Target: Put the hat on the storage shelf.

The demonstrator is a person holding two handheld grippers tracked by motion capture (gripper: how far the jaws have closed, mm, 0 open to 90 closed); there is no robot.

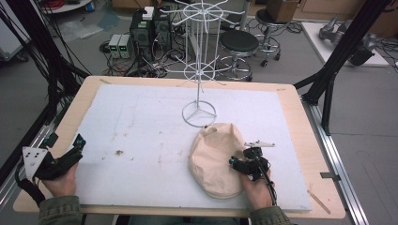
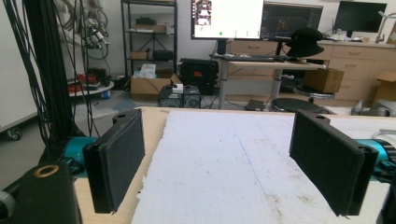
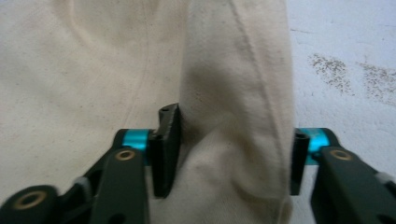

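On top of the white foam-like sheet (image 1: 155, 140) that covers the light wooden table (image 1: 300, 108), toward the person's right and just in front of the round base of a white wire rotating display stand (image 1: 199, 70), lies a cream-coloured cloth cap (image 1: 213, 159). It's flat on the sheet, kinda rumpled. The right gripper (image 1: 240, 161) sits at the cap's right edge, and in the right gripper view you can see a thick fold of the cap's fabric (image 3: 233, 140) bunched up between the two black jaws, both pads pressing into it, so it's pinching the cloth.

Over at the near left corner of the table, the left gripper (image 1: 77, 146) is well apart from the cap. Its jaws are spread wide with nothing in them, just the sheet's bare, slightly stained surface (image 2: 224, 163) showing between the pads (image 2: 116, 158).
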